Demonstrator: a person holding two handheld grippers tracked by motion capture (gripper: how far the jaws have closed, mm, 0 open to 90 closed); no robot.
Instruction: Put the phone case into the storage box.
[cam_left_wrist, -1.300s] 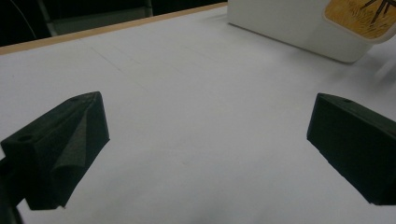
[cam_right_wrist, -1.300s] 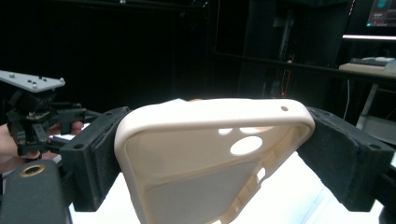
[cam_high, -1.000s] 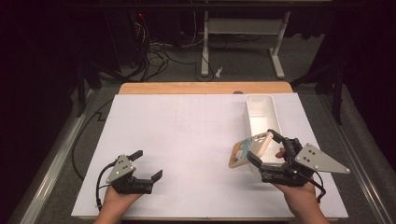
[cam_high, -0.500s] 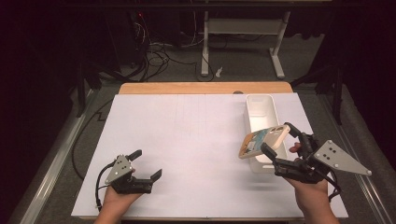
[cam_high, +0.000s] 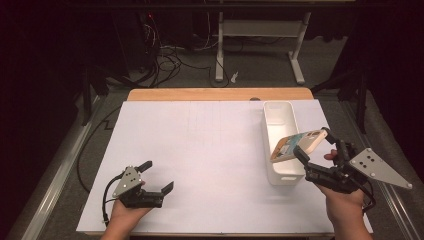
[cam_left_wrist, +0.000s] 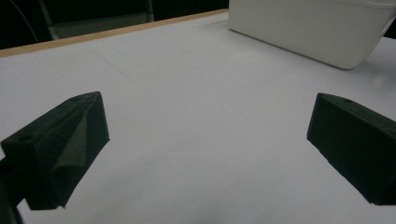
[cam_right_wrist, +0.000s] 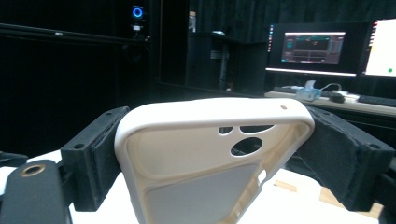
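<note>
Here the bench (cam_high: 200, 150) is covered by a white sheet, its wooden edge showing along the far side. Beyond it the room is dark, with cables (cam_high: 175, 62) strewn on the floor and the legs of a white stand (cam_high: 260, 45). From the right gripper view, lit monitors (cam_right_wrist: 313, 49) sit on a desk across the room.

A white bin (cam_high: 281, 142) stands on the right part of the bench, its long side running away from the person.

The left gripper (cam_high: 156, 176) rests low near the front left corner of the sheet, its jaws spread wide with nothing between them; in the left gripper view only bare sheet lies in the gap, the bin (cam_left_wrist: 313, 28) well beyond.

The right gripper (cam_high: 311, 142) is raised beside the bin, jaws clamped on the edges of a phone case (cam_high: 298, 145). The case hangs tilted over the bin's near end. Up close, the case (cam_right_wrist: 210, 158) shows its cream inner side and camera cutouts.
</note>
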